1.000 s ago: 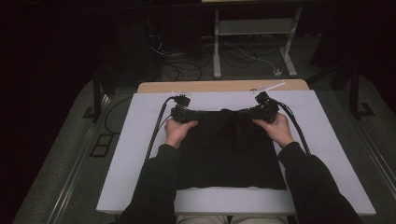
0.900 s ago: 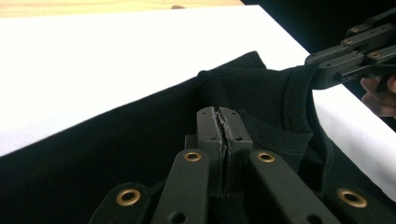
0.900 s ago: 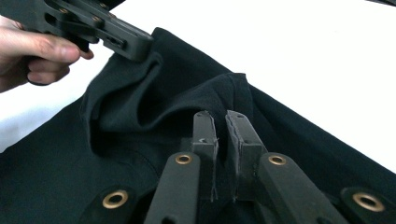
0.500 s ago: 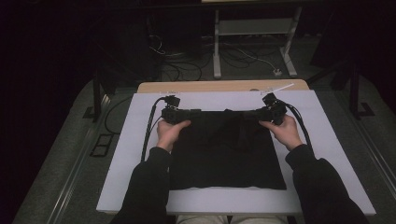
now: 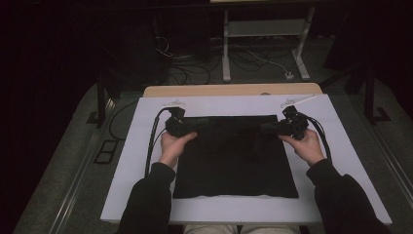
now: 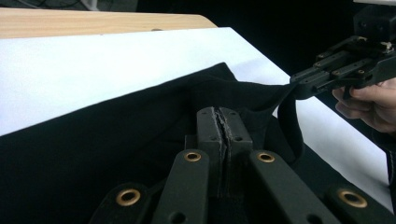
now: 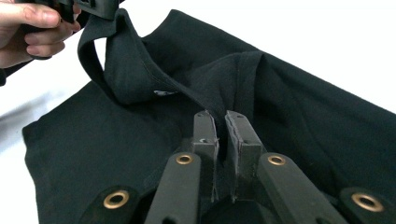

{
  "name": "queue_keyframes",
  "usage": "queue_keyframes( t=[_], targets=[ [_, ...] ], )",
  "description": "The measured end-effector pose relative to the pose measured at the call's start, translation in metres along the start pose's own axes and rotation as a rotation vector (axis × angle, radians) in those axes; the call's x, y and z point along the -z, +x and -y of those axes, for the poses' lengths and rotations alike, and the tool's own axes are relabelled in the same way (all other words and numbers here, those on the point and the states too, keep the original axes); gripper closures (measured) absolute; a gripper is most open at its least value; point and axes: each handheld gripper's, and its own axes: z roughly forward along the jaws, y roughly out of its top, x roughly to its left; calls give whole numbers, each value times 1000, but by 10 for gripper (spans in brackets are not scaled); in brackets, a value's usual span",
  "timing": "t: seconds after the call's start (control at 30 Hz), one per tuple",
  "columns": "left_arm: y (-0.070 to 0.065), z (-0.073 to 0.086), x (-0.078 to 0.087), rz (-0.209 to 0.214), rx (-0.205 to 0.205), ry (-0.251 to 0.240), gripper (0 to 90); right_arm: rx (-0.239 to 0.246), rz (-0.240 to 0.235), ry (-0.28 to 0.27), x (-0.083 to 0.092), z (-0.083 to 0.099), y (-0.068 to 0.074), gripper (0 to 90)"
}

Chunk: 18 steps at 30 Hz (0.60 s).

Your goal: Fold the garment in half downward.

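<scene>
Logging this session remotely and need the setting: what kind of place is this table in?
Probably a lab or recording workspace, not a home. A white sheet covers the wooden table, loose cables and a power strip lie on the floor behind, and the surroundings are dark, with a metal stand.

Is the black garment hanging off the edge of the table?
No, the black garment lies wholly on the white table cover, with white showing past every edge.
</scene>
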Motion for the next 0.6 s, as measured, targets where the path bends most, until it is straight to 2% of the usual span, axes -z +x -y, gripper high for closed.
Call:
queue_keyframes(
  t=[0.17, 0.5, 0.6],
  targets=[
    [-8, 7, 2, 18, -19, 2, 871, 5, -9, 13, 5, 6, 6, 819],
    [-18, 17, 7, 37, -17, -4, 871, -17, -31, 2, 12, 21, 11, 819],
    [-22, 19, 8, 41, -20, -2, 871, -13, -36, 8, 13, 25, 17, 819]
  ],
)
